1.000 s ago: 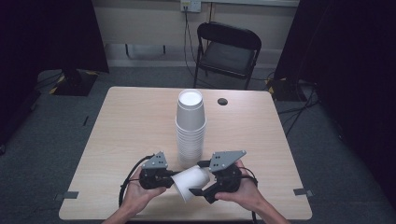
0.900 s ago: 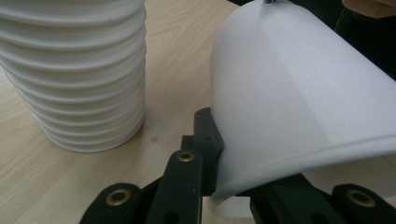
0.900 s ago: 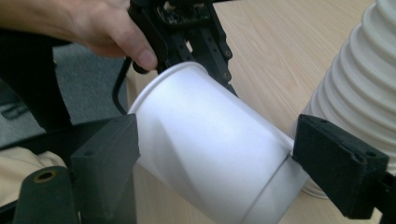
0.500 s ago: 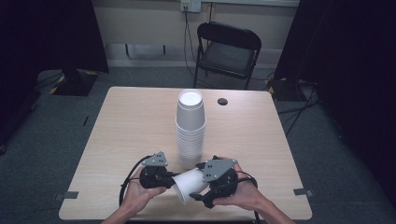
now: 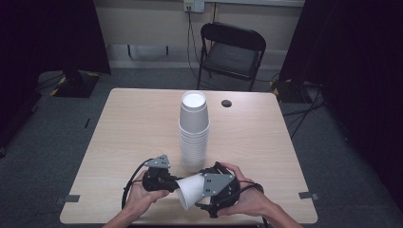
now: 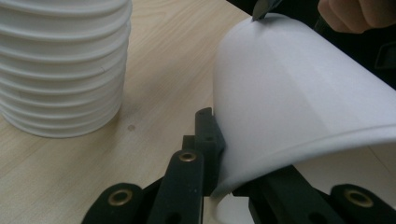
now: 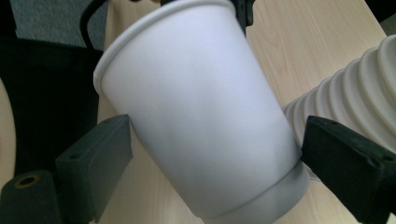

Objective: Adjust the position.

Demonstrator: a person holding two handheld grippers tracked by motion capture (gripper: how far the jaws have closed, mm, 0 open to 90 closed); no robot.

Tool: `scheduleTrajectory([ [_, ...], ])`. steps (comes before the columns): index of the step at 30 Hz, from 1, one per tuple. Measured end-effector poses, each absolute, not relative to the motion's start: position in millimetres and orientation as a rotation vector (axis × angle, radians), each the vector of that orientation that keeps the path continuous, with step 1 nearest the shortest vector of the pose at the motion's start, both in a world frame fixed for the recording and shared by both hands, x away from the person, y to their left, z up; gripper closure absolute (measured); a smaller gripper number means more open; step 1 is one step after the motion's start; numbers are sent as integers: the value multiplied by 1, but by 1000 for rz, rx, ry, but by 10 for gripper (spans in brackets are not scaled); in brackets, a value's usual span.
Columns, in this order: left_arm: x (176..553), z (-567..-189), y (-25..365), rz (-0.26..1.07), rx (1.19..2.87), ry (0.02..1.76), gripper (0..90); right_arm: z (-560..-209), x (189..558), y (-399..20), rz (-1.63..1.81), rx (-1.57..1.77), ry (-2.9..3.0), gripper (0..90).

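A single white paper cup [image 5: 189, 191] lies on its side in the air just above the table's near edge, between my two grippers. My left gripper [image 5: 177, 185] is shut on the cup's rim [image 6: 261, 154], one jaw inside the mouth and one outside. My right gripper [image 5: 204, 190] straddles the cup's narrow base end [image 7: 261, 205]. Its jaws have just been opening and now stand wide on either side of the cup [image 7: 201, 116], with the pads off the wall. The tall stack of white cups [image 5: 194, 128] stands upside down just behind both grippers.
The stack [image 6: 60, 65] is close on the left in the left gripper view, and shows as the stack's ribbed rims [image 7: 355, 93] in the right gripper view. A small dark disc [image 5: 226, 103] lies at the table's far side. A black folding chair [image 5: 232, 50] stands beyond the table [image 5: 119, 128].
The right gripper has turned and slid along the cup toward the left gripper, and its jaws have spread wider. The left gripper and the stack have stayed put.
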State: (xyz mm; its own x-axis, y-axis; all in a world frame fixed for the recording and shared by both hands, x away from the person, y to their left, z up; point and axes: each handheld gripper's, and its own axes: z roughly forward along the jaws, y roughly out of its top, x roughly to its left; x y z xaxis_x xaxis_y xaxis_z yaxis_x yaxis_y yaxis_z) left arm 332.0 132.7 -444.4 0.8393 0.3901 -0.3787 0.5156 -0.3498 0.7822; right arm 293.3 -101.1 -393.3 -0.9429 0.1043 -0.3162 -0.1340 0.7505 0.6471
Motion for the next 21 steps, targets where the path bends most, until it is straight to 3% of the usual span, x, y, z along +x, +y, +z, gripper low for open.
scheduleTrajectory([
  [11, 341, -446, 135, -269, 1925, 739, 862, -405, 291, -93, 887, -54, 2570, 79],
  [21, 346, -444, 137, -281, 1891, 803, 864, -412, 296, -86, 872, -11, 2500, 76],
])
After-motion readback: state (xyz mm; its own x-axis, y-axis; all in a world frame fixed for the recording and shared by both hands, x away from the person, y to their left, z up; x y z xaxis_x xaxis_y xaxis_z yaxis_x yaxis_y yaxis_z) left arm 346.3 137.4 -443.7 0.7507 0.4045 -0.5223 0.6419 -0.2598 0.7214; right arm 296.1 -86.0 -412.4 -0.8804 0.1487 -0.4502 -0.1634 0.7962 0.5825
